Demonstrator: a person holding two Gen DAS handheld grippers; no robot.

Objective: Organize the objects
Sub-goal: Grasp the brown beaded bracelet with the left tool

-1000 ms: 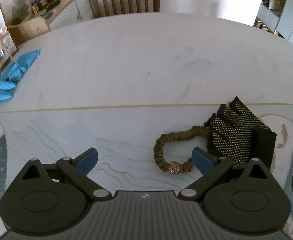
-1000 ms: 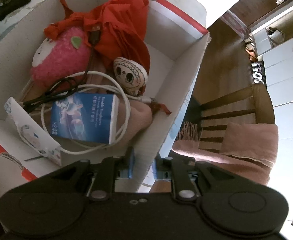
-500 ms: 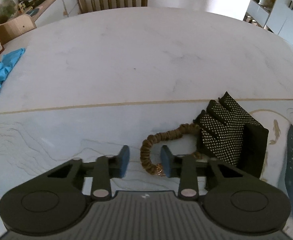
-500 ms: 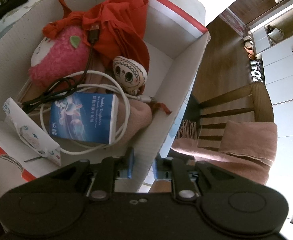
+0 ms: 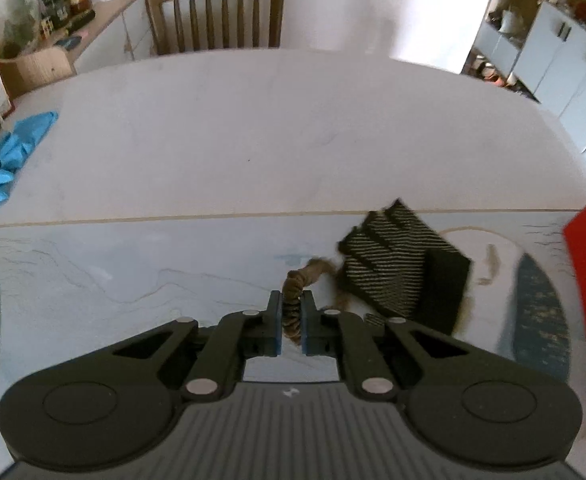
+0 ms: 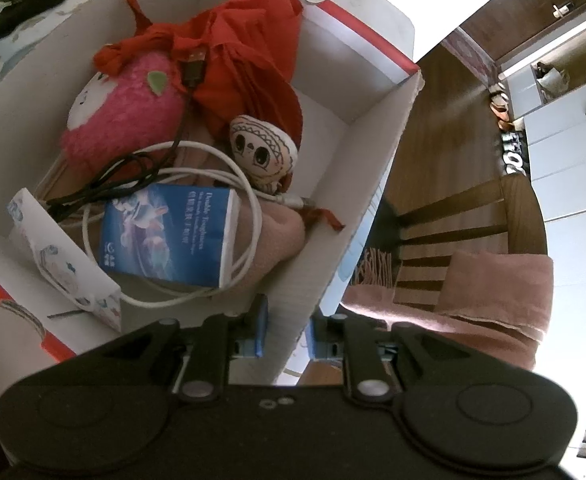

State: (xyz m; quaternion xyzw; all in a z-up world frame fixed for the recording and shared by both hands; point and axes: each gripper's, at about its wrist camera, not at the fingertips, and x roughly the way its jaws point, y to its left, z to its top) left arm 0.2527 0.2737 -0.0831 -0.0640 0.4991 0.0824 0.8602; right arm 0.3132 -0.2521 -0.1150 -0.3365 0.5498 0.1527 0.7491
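Scrunchie (image 5: 293, 312) (brown) clamped in just-closed left gripper (image 5: 292, 320); right gripper (image 6: 286, 332) grips the box wall (image 6: 325, 248).

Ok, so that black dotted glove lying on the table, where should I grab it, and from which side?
Probably the plain black cuff, pinched from above at its near corner. The glove lies flat on the table, so no edge stands up to slide under, and the cuff is the end farthest from the scrunchie.
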